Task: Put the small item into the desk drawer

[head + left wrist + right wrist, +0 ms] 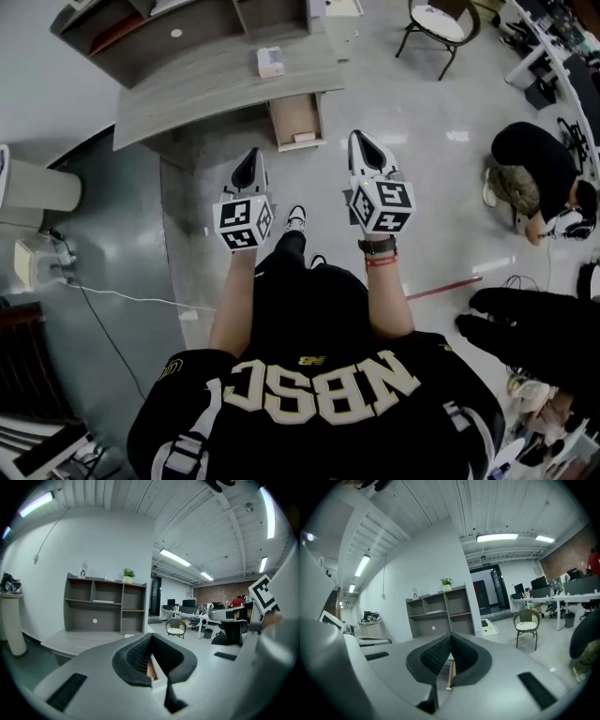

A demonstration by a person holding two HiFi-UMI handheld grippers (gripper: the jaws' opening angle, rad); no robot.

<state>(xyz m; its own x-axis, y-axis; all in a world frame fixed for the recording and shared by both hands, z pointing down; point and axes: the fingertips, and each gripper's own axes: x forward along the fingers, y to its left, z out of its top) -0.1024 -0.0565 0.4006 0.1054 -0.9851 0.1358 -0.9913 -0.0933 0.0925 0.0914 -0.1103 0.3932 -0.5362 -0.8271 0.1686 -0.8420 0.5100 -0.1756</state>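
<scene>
A small white box (270,61) sits on the grey desk (202,89), close to its front edge. Just below it the desk drawer (296,120) stands pulled open, with a pale piece lying at its near end. Both grippers are held up in the air short of the desk. My left gripper (249,157) is shut and holds nothing; in the left gripper view its jaws (151,637) meet tip to tip. To the drawer's right, my right gripper (361,141) is likewise shut and empty, its jaws (450,635) pressed together.
A grey shelf unit (178,28) stands on the back of the desk. A person crouches on the floor at the right (539,178). There is a chair (441,23) at the far right, a white column (37,187) at the left, and a cable and a red stick (441,289) on the floor.
</scene>
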